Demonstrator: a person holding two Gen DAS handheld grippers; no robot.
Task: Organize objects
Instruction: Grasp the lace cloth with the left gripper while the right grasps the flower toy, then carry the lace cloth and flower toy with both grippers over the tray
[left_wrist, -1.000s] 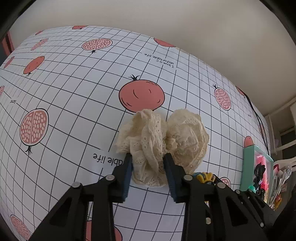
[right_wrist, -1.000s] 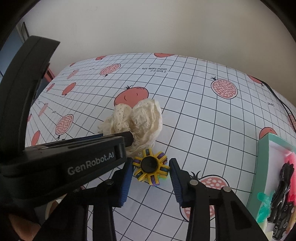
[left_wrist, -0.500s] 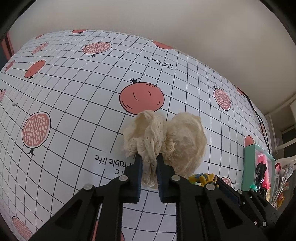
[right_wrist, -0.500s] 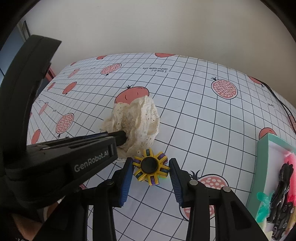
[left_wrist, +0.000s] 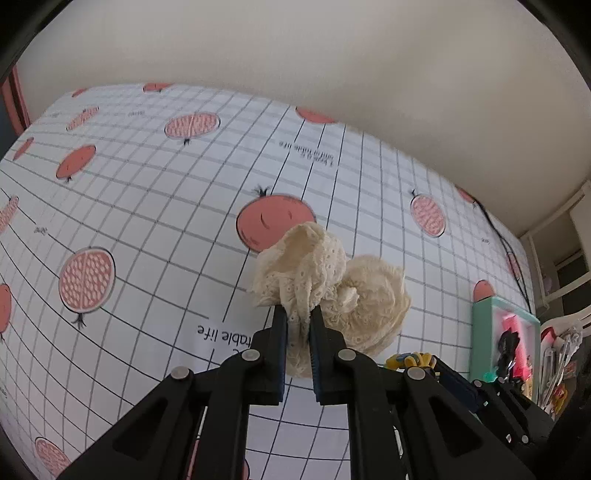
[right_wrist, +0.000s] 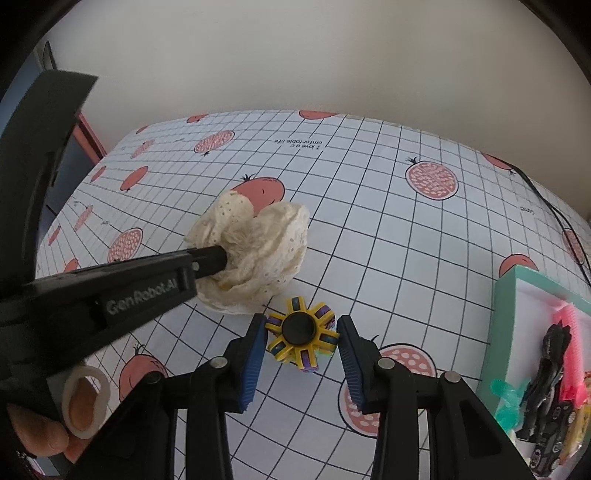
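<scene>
Two grippers: both in view, angled down at a table with a gridded pomegranate cloth.
right gripper (right_wrist: 301, 334): nearest in the right wrist view; blue-padded jaws set partway apart around the fidget spinner, one pad on each side; pads look just off its arms, no clear squeeze.
fidget spinner (right_wrist: 302, 334): yellow spokes with purple inserts, black hub, flat on the tablecloth between the right jaws; in the left wrist view only a yellow sliver shows behind the gripper arm (left_wrist: 408, 359).
person's fingers (right_wrist: 40, 428): bottom left of the right wrist view, at the left tool's handle, beside a pale ring-shaped part.
left gripper (left_wrist: 298, 325): jaws clamped narrow on a fold of the lace scrunchie; fabric bunches between the pads.
lace scrunchie (left_wrist: 332, 291): cream eyelet fabric, pinched at its near side; from the right wrist view (right_wrist: 266, 251) the left finger tip is buried in it; whether the lower edge touches the cloth, cannot tell. Sits just beyond the spinner, partly over a solid red fruit print.
tablecloth (right_wrist: 388, 229): white, black grid, red fruit prints, small printed text.
storage box (right_wrist: 517, 288): teal rim, right edge of the table, well apart from the scrunchie; holds a pink comb-like item, black toy cars, a teal clip.
cable (right_wrist: 546, 206): dark, along the far right of the table.
wall (left_wrist: 295, 55): plain, beige, behind the table.
</scene>
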